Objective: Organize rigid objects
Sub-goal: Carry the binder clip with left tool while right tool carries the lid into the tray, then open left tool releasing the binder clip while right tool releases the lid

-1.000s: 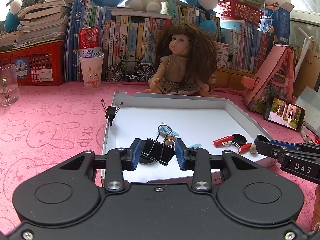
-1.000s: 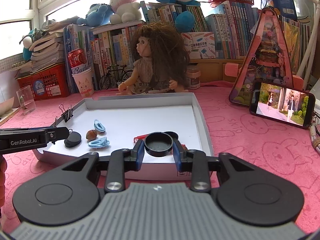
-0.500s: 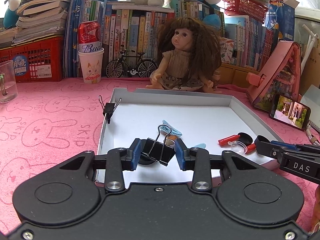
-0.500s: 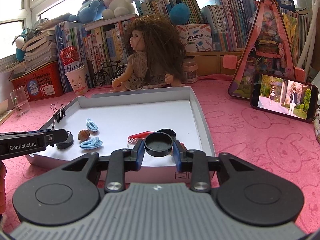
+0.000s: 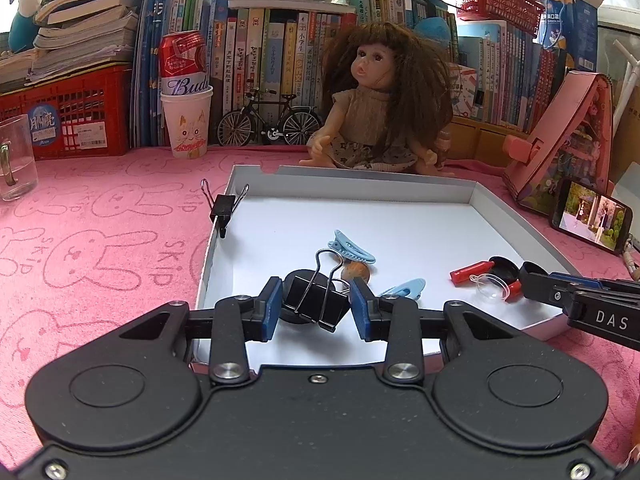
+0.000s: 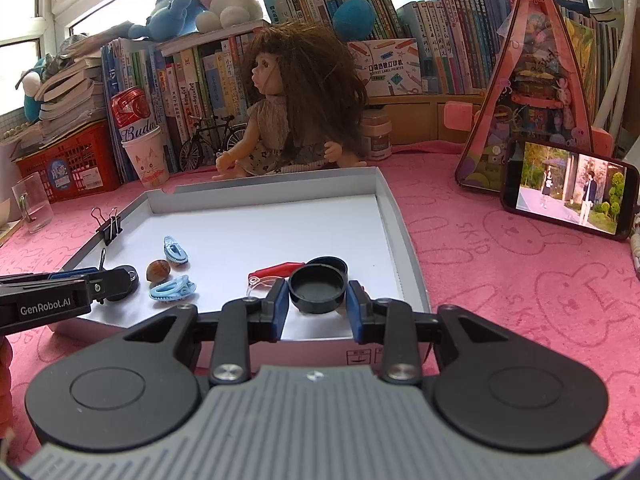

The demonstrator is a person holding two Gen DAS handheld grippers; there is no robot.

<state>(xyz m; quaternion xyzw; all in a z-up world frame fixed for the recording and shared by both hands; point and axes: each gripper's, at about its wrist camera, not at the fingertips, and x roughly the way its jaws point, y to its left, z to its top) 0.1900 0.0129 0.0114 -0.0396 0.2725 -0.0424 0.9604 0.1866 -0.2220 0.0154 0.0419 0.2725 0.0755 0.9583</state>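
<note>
My left gripper (image 5: pixel 316 308) is shut on a black binder clip (image 5: pixel 316 300), held just above the near left part of the white tray (image 5: pixel 360 178). My right gripper (image 6: pixel 318 302) is shut on a round black cap (image 6: pixel 318 286) over the tray's near right part. In the tray lie two blue hair clips (image 6: pixel 175 249) (image 6: pixel 173 289), a brown nut (image 6: pixel 157 270), a red stick (image 6: pixel 276 270), a second black cap (image 6: pixel 330 262), a clear plastic piece (image 5: pixel 490 286) and a black disc (image 5: pixel 296 318) under the held clip. A second binder clip (image 5: pixel 222 208) grips the tray's left wall.
A doll (image 5: pixel 376 108) sits right behind the tray. A paper cup with a can (image 5: pixel 186 120), a toy bicycle (image 5: pixel 268 120), a red crate (image 5: pixel 64 120) and books line the back. A glass mug (image 5: pixel 14 164) stands far left; a phone (image 6: pixel 568 188) and a pink house model (image 6: pixel 532 92) stand right.
</note>
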